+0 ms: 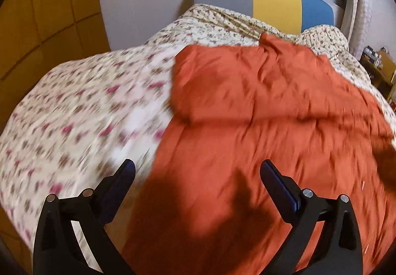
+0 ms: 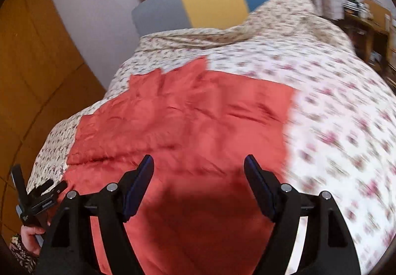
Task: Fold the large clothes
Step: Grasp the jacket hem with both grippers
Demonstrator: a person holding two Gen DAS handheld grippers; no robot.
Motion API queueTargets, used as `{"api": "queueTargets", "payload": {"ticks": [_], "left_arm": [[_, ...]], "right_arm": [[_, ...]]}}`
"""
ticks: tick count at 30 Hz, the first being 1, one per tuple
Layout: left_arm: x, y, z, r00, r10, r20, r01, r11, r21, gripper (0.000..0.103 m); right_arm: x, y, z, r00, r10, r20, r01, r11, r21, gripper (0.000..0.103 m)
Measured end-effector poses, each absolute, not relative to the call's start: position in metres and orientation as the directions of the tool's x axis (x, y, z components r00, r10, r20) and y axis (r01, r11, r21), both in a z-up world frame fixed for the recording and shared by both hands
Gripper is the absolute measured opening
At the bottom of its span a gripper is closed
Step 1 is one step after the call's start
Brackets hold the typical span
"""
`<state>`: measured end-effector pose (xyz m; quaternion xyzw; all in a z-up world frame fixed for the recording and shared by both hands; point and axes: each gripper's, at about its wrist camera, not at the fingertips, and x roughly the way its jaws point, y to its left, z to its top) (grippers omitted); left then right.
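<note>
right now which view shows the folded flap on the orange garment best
The left wrist view. There the orange garment shows its upper left part turned over, a thick rounded fold edge casting a shadow. The right wrist view shows the same garment mostly flat and blurred, with only a faint crease along its left edge.
</note>
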<state>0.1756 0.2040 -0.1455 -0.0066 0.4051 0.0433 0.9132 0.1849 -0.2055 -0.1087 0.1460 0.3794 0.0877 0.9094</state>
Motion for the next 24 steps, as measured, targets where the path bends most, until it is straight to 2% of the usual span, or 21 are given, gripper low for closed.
{"api": "queueTargets", "payload": {"ticks": [6,9,13,17,19,20,21,22,23,24], "left_arm": [[0.125,0.235,-0.16,0.631,0.072,-0.772,-0.133,0.991,-0.016,0.1],[0.105,0.245,-0.167,0.626,0.016,-0.779,-0.13,0.988,-0.084,0.1],[0.084,0.247,-0.17,0.629,-0.075,-0.774,-0.108,0.977,-0.182,0.1],[0.066,0.227,-0.174,0.626,-0.063,-0.778,-0.025,0.995,-0.101,0.1],[0.06,0.226,-0.177,0.626,-0.074,-0.776,-0.023,0.993,-0.113,0.1],[0.059,0.226,-0.177,0.628,-0.082,-0.773,-0.031,0.991,-0.131,0.1],[0.058,0.227,-0.177,0.628,-0.089,-0.773,-0.039,0.989,-0.145,0.099],[0.056,0.227,-0.176,0.63,-0.098,-0.77,-0.043,0.986,-0.161,0.095],[0.054,0.225,-0.175,0.634,-0.107,-0.766,-0.034,0.986,-0.165,0.085],[0.052,0.221,-0.173,0.634,-0.116,-0.764,-0.014,0.987,-0.161,0.07]], "right_arm": [[0.113,-0.257,-0.128,0.668,0.228,-0.708,0.027,0.944,0.33,0.076],[0.086,-0.266,-0.143,0.639,0.242,-0.73,0.036,0.939,0.342,0.076],[0.055,-0.259,-0.164,0.584,0.375,-0.72,-0.038,0.898,0.437,0.076],[0.04,-0.228,-0.181,0.507,0.493,-0.707,-0.151,0.859,0.49,0.076],[0.037,-0.22,-0.186,0.516,0.497,-0.698,-0.145,0.853,0.501,0.075],[0.038,-0.22,-0.187,0.518,0.507,-0.689,-0.134,0.843,0.52,0.072],[0.039,-0.223,-0.189,0.517,0.536,-0.668,-0.117,0.817,0.564,0.063],[0.042,-0.225,-0.19,0.503,0.585,-0.636,-0.121,0.776,0.619,0.047],[0.043,-0.226,-0.19,0.493,0.607,-0.624,-0.117,0.756,0.643,0.043],[0.043,-0.227,-0.19,0.495,0.606,-0.623,-0.111,0.755,0.646,0.04]]}}
